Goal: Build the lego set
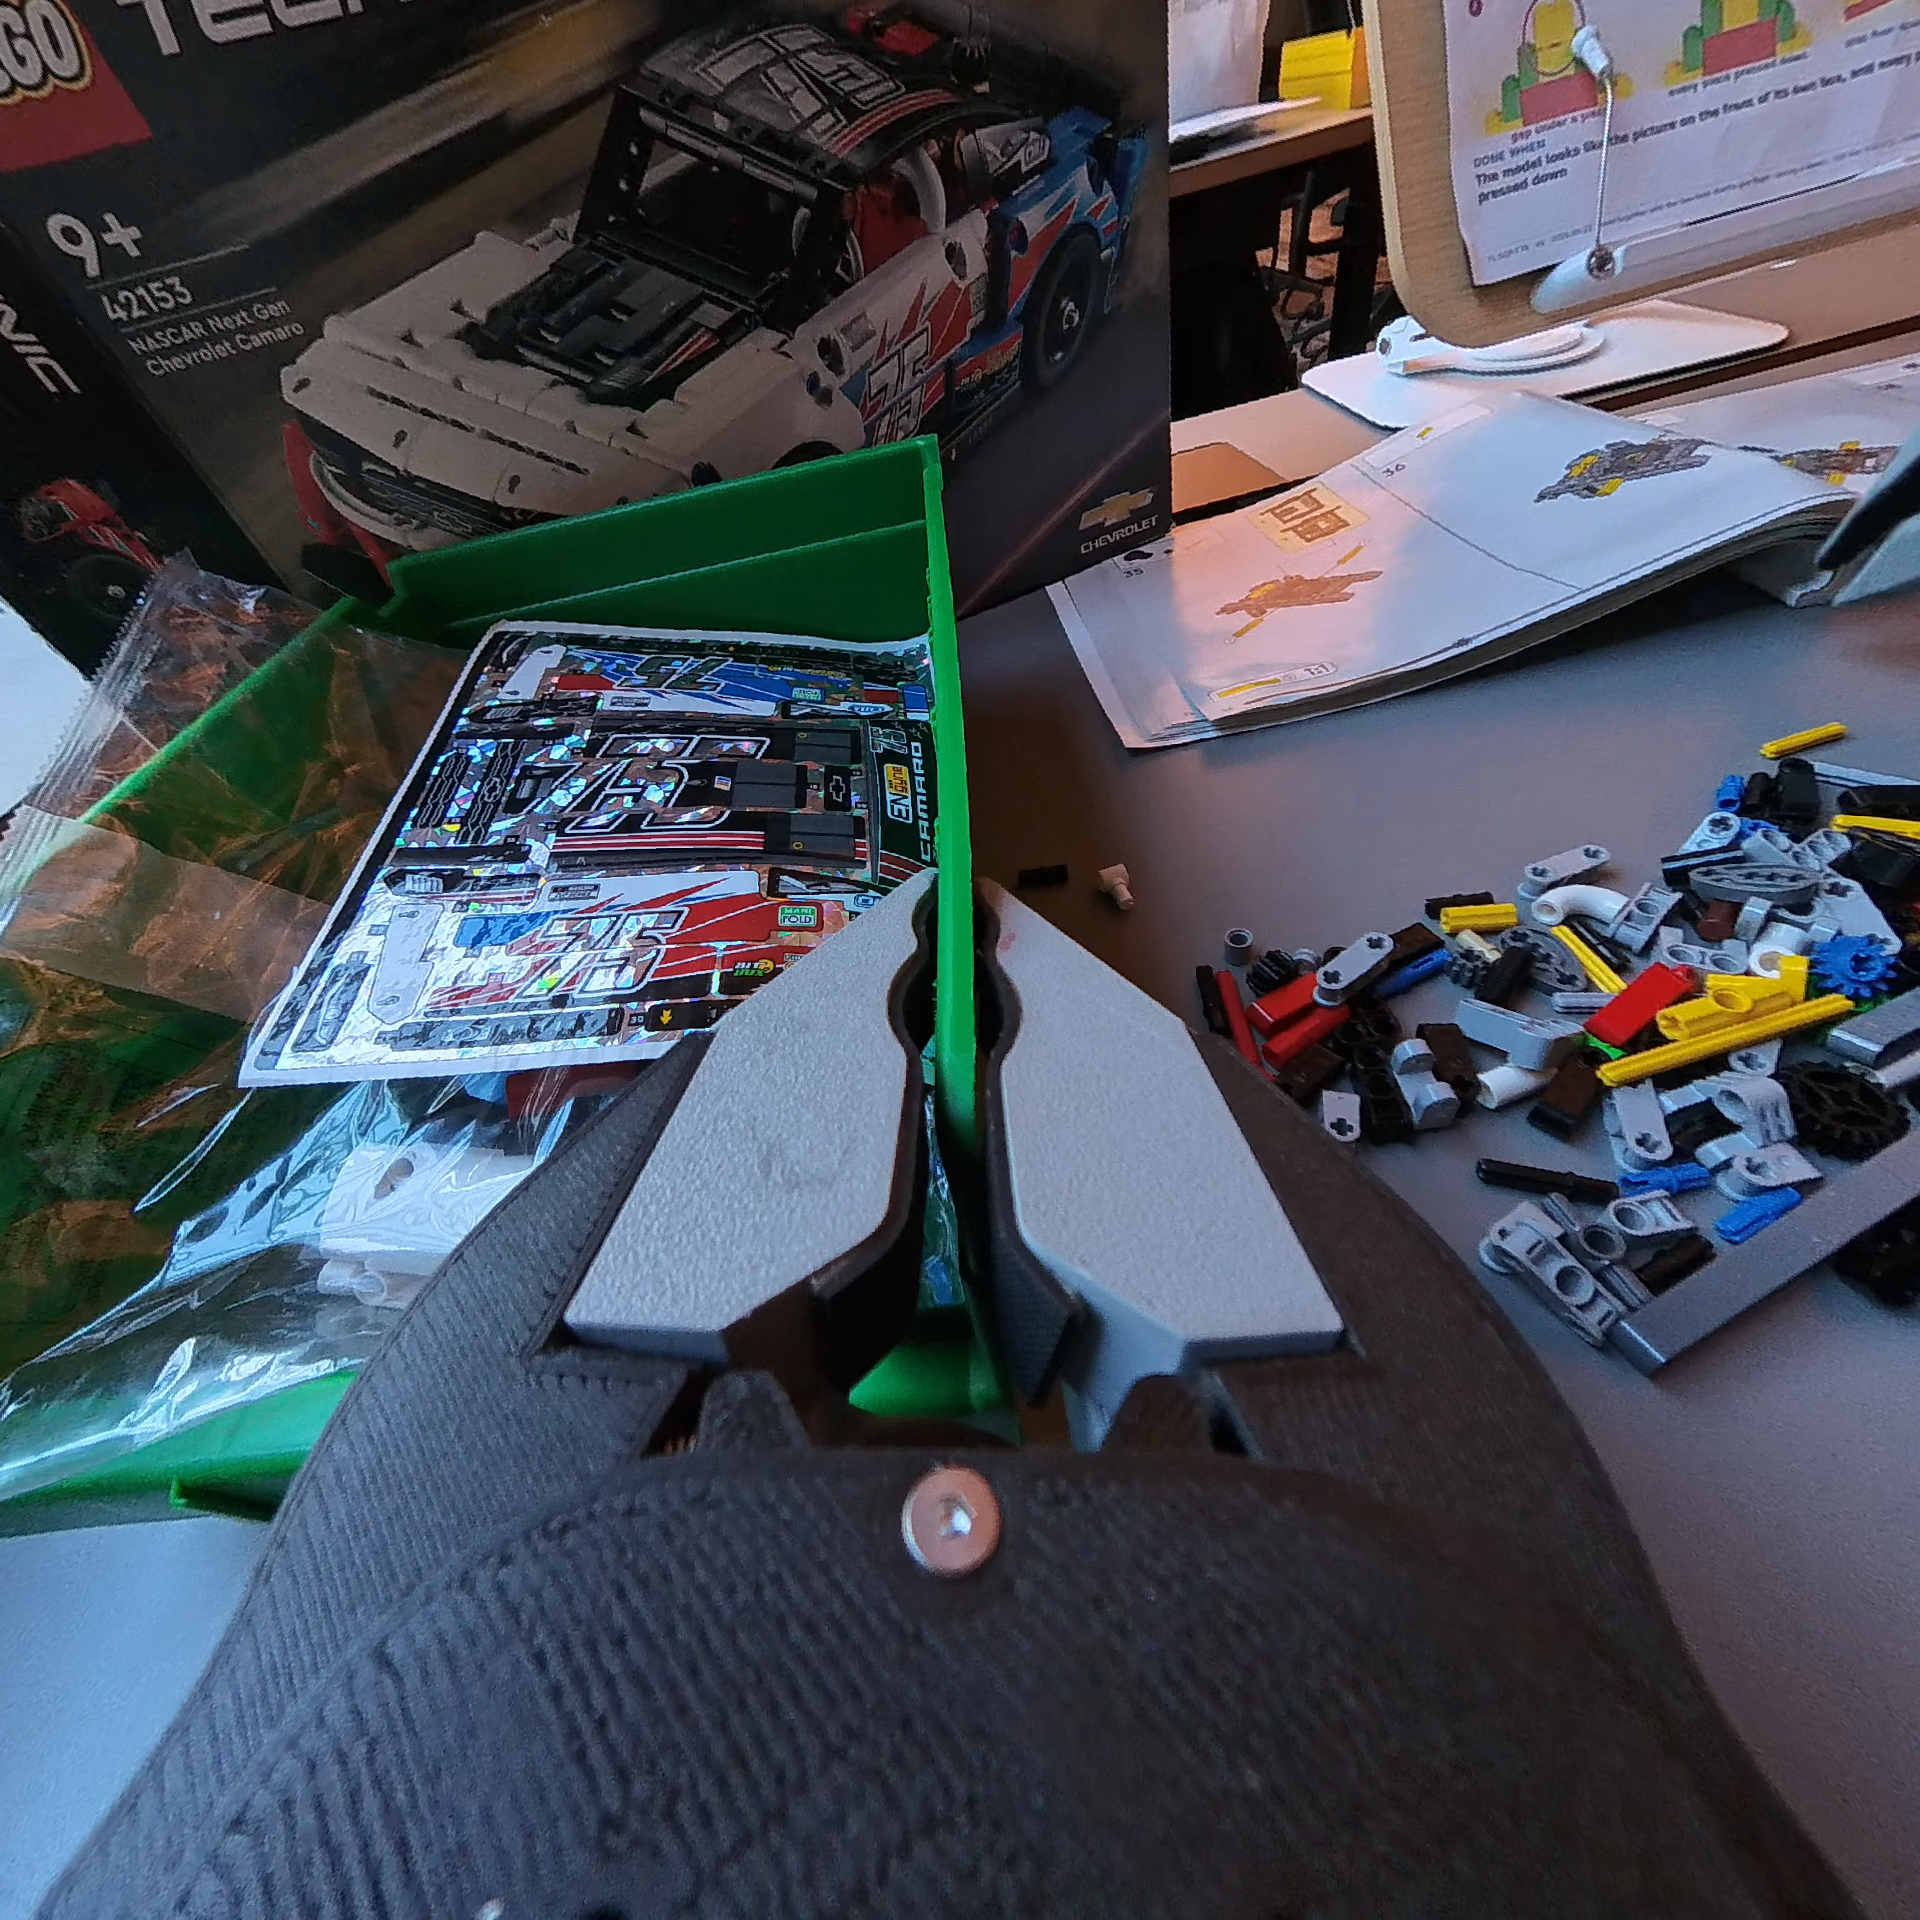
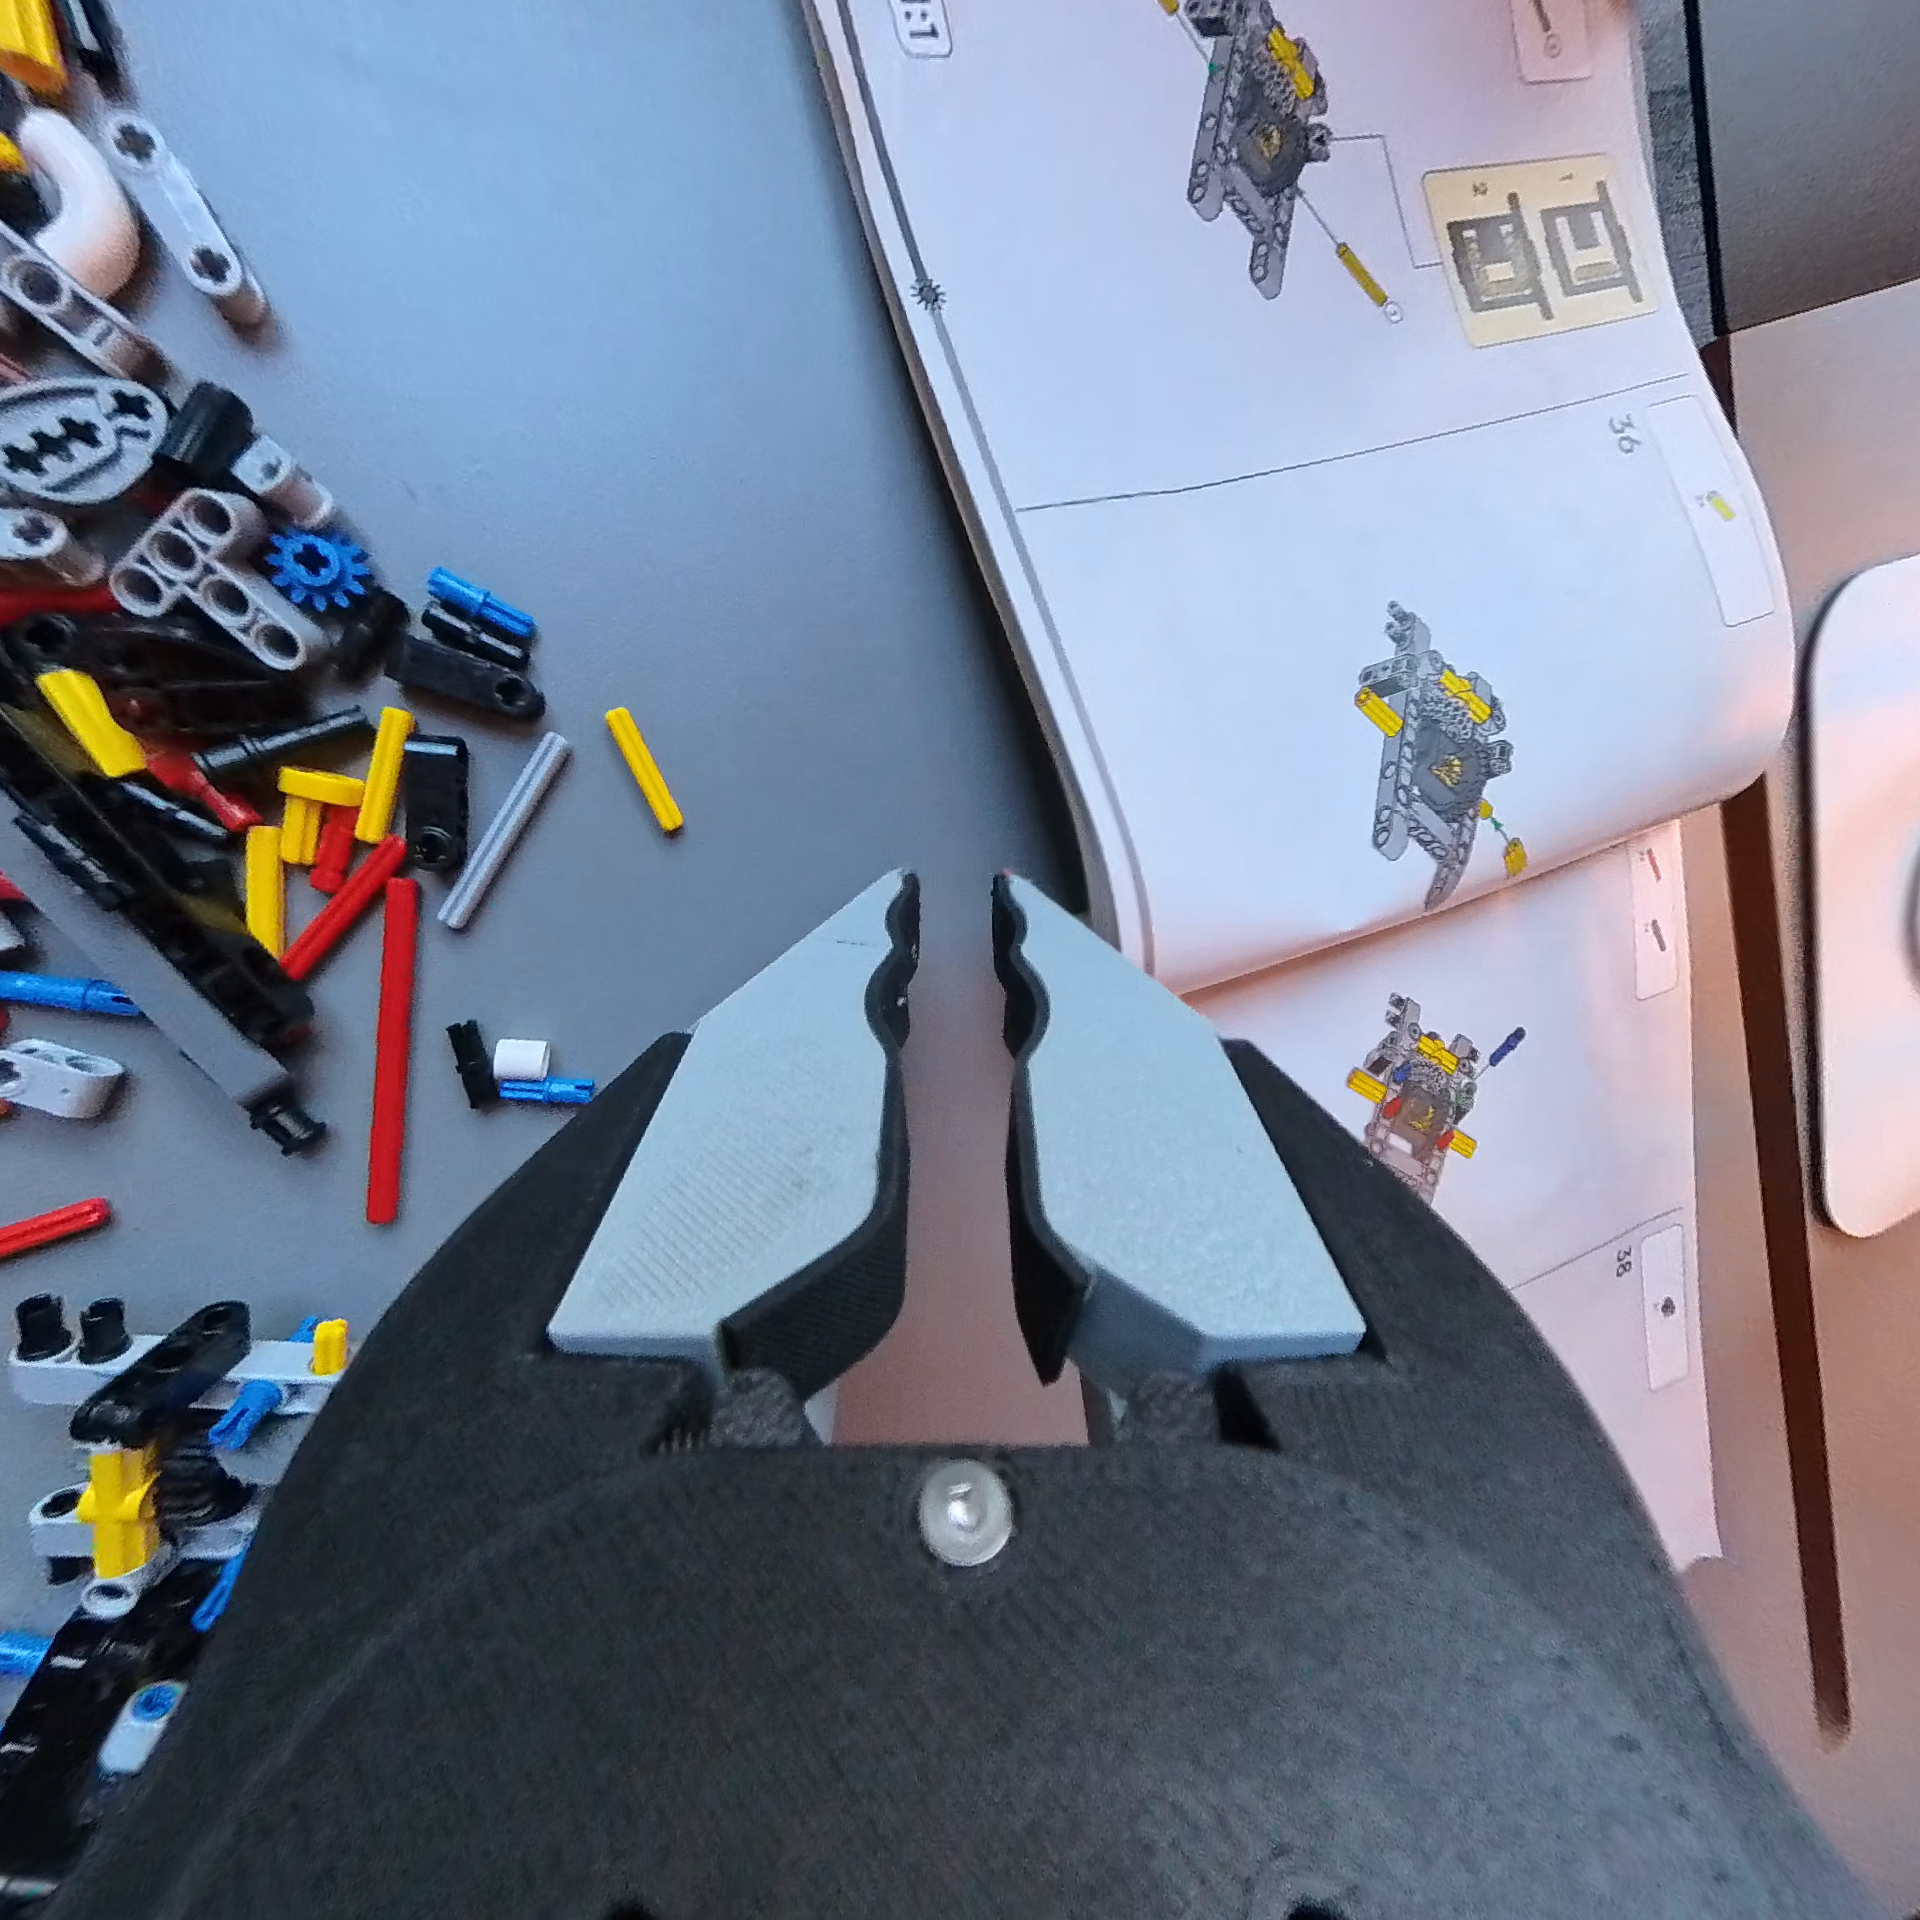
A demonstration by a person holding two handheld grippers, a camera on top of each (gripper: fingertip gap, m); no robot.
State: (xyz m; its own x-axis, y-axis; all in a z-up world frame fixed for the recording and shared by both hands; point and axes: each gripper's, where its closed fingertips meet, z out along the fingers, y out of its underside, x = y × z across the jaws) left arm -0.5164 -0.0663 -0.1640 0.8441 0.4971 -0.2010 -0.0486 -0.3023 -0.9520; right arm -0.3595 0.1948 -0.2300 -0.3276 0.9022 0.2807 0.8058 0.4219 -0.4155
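Firstly, left wrist view: we see the left gripper (image 1: 954, 904) clamped on the right wall of the green tray (image 1: 951, 675), one pad on each side.
Tray contents: we note a sticker sheet (image 1: 582, 842) and clear bags (image 1: 177, 935).
Surroundings: a toy-car box (image 1: 623, 260) behind; loose building parts (image 1: 1621, 997) to the right.
Right wrist view: the right gripper (image 2: 954, 914) stands slightly open with nothing between its pads, over grey table (image 2: 623, 312).
Nearest: instruction booklet (image 2: 1351, 623) just right; yellow axle (image 2: 643, 769) to the left.

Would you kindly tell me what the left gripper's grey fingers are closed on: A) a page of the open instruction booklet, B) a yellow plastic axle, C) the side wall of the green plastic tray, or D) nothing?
C: the left gripper pinches the green plastic tray's thin side wall between its pads.
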